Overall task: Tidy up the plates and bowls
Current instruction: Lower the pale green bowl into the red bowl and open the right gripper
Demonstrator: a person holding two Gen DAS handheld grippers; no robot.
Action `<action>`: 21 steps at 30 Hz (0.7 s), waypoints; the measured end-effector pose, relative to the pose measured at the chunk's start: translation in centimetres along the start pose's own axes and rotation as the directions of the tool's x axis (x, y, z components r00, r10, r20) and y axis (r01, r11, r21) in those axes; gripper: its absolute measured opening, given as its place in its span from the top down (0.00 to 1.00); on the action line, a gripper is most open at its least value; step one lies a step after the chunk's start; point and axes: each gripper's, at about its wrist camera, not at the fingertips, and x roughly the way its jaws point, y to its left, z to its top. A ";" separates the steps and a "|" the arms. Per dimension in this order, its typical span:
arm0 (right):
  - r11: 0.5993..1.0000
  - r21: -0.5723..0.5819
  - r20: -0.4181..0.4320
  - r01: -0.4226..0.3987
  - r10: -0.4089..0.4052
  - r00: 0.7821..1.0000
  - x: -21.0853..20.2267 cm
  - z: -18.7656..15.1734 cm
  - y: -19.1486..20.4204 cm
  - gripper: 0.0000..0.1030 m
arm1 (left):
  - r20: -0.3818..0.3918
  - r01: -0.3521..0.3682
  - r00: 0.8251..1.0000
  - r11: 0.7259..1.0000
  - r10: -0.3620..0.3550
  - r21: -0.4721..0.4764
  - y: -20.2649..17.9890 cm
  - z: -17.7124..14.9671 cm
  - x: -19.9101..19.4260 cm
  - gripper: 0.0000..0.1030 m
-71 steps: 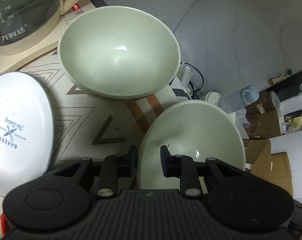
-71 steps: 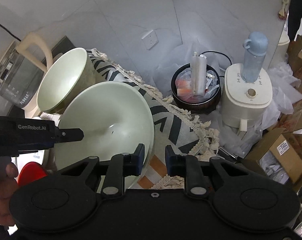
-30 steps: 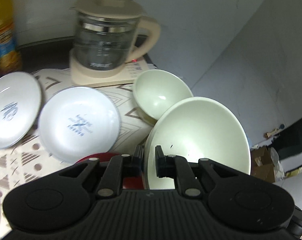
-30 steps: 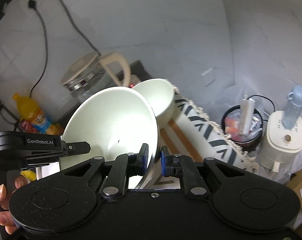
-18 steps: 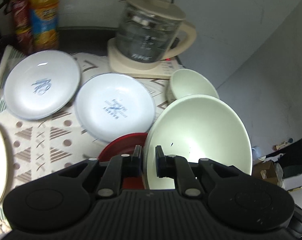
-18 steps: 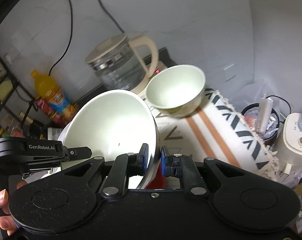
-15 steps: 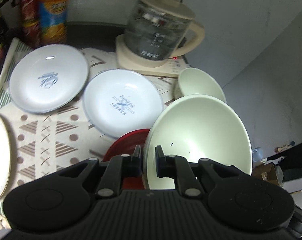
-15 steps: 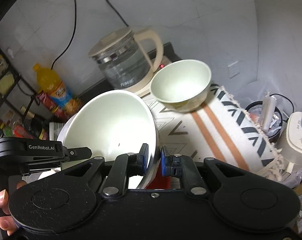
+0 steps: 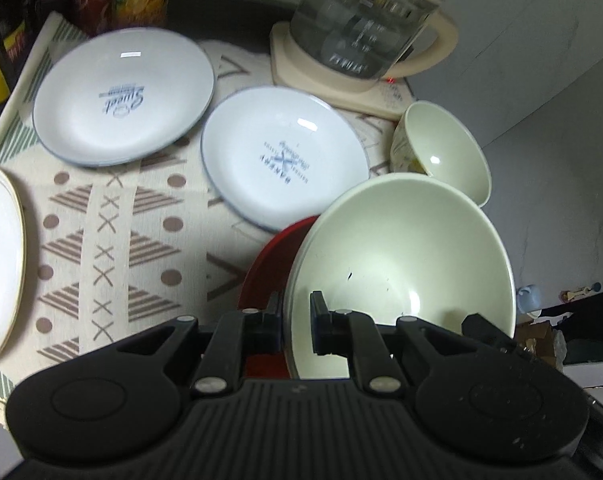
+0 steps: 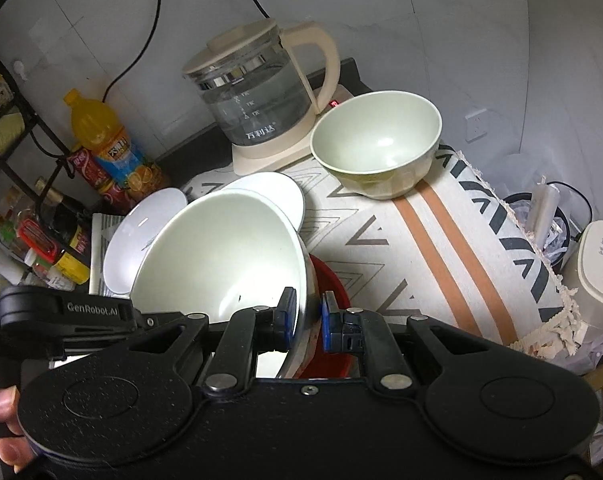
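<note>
left gripper (image 9: 295, 322) is clamping the near-left rim of the large green bowl (image 9: 413, 256) | right gripper (image 10: 308, 320) is pinching its opposite rim | bowl is hanging tilted above the red dish (image 9: 269, 264), near the second green bowl (image 10: 375, 148) and white plates (image 9: 283, 156)

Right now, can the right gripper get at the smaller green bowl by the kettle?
Probably not: the right gripper is shut on the big green bowl's rim, shared with the left gripper. The small bowl itself stands unobstructed.
</note>
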 end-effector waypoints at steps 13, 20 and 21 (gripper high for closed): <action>0.999 -0.005 -0.025 0.050 -0.050 0.998 2.3 0.2 -0.3 0.88 | -0.066 -0.021 0.998 1.000 0.021 -0.006 0.7 0.7 2.0 0.89; 0.998 -0.021 -0.049 0.058 -0.059 0.997 2.9 0.6 0.0 0.88 | -0.053 -0.029 0.998 1.000 0.029 -0.002 0.5 1.4 1.3 0.88; 0.998 -0.028 -0.054 0.061 -0.063 0.997 3.0 0.6 0.0 0.88 | -0.047 -0.031 0.998 1.000 0.031 0.002 0.4 1.5 1.1 0.88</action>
